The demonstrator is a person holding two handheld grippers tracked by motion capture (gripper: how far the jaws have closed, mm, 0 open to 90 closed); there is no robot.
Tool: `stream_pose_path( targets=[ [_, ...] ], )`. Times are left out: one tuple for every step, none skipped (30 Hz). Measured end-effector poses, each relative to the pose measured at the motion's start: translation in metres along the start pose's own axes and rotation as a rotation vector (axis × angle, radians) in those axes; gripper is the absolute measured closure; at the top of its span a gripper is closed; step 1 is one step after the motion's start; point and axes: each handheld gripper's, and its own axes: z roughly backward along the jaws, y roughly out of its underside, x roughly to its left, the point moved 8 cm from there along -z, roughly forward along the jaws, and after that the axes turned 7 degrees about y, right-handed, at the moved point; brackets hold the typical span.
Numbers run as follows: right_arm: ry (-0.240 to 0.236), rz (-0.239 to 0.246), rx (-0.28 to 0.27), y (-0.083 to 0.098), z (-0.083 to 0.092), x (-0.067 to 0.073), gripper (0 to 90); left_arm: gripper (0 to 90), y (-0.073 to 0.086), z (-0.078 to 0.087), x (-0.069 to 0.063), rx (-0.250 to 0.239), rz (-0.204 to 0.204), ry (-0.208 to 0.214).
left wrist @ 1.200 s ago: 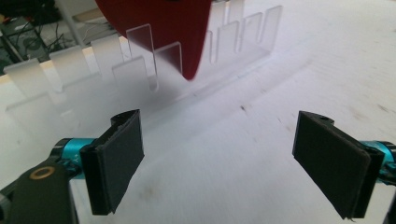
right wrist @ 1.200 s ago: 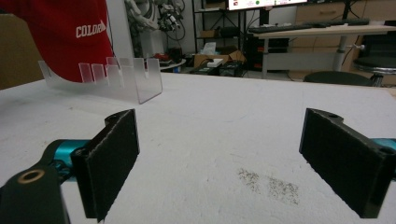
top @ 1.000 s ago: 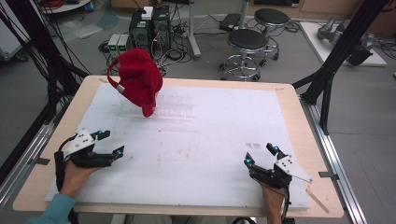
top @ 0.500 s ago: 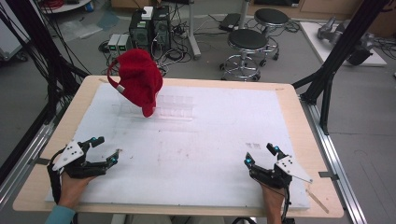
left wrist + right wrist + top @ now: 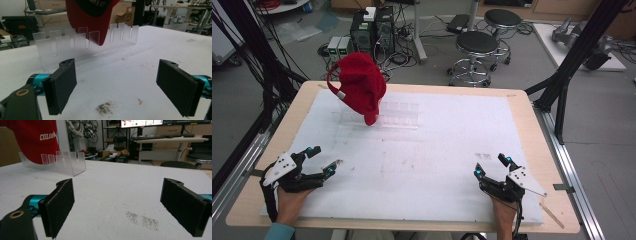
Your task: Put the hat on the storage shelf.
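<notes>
Red cap sits on clear slotted rack | left gripper jaws apart | right gripper jaws apart

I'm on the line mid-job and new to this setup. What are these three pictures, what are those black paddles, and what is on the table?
No robot arm here: a person holds a two-jaw tool in each hand. The high view looks down on the table; the left gripper and right gripper rest near its front edge. Each of the other two pictures comes from a camera riding on one gripper, and the black paddles are that gripper's own jaws, standing wide apart and holding nothing. Farther back a red cap sits on a clear plastic rack.
</notes>
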Motion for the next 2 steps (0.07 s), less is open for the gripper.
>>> stream_pose_path(
  targets=[
    [0.004, -0.004, -0.002, -0.0002, 0.0, -0.0001, 11.0, 16.8, -0.0002, 0.0003, -0.0003, -0.005, -0.001, 0.001],
    [0.007, -0.004, 0.0, 0.0, 0.0004, 0.0, 11.0, 16.8, -0.0002, 0.0003, -0.0003, -0.005, -0.001, 0.001]
  ],
)
